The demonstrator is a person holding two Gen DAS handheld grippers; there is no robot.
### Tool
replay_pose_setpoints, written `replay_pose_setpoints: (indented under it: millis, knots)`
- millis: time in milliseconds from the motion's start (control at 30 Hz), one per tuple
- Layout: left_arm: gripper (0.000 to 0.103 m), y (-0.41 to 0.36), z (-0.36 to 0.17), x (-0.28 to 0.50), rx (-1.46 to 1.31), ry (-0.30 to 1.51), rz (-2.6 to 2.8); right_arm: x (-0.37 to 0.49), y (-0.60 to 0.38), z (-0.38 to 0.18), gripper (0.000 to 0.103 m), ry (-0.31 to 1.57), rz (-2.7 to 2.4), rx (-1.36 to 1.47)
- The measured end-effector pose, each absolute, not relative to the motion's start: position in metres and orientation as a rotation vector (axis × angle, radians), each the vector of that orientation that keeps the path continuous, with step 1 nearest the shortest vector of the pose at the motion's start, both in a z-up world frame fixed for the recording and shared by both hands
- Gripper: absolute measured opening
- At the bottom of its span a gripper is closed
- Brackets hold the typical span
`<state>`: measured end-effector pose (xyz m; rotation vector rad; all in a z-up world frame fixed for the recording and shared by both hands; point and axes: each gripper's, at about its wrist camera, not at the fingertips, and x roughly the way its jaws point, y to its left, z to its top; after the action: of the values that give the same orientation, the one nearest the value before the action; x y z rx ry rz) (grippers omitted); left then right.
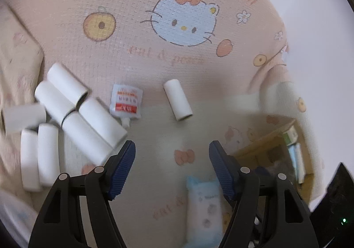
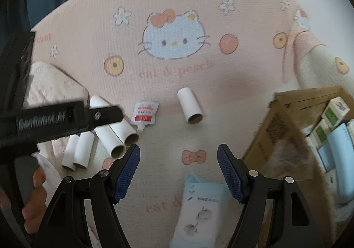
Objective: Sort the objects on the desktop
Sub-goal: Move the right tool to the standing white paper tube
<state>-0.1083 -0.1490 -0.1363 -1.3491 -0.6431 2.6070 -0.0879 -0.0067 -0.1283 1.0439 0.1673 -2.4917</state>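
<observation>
Both grippers, left gripper (image 1: 172,148) and right gripper (image 2: 178,152), are held wide open and empty, so the lone tube (image 1: 177,99) is best straddled squarely

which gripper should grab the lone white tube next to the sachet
Either could. The right hand-held gripper is slightly better placed: open and empty, with the lone tube almost straight ahead and the cardboard box on its side. The left hand-held gripper sits nearer the tube pile.
</observation>
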Motion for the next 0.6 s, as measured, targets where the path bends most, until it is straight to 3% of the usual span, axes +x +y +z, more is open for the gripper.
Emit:
replay_pose_setpoints:
  millis: [233, 467, 600]
  knots:
    - [0.073, -0.138, -0.160, -0.152, -1.334, -0.505, 2.544, -0.130, -0.019, -0.141, 0.071, 0.227, -2.489, 1.119]
    - [0.073, -0.152, -0.192, -0.190, -1.297, -0.840, 2.339, -0.173, -0.025, -0.160, 0.071, 0.281, -2.432, 1.155]
    - [0.073, -0.161, -0.223, -0.213, -1.357, -0.996, 2.225, -0.203, -0.019, -0.175, 0.071, 0.102, -2.375, 1.256]
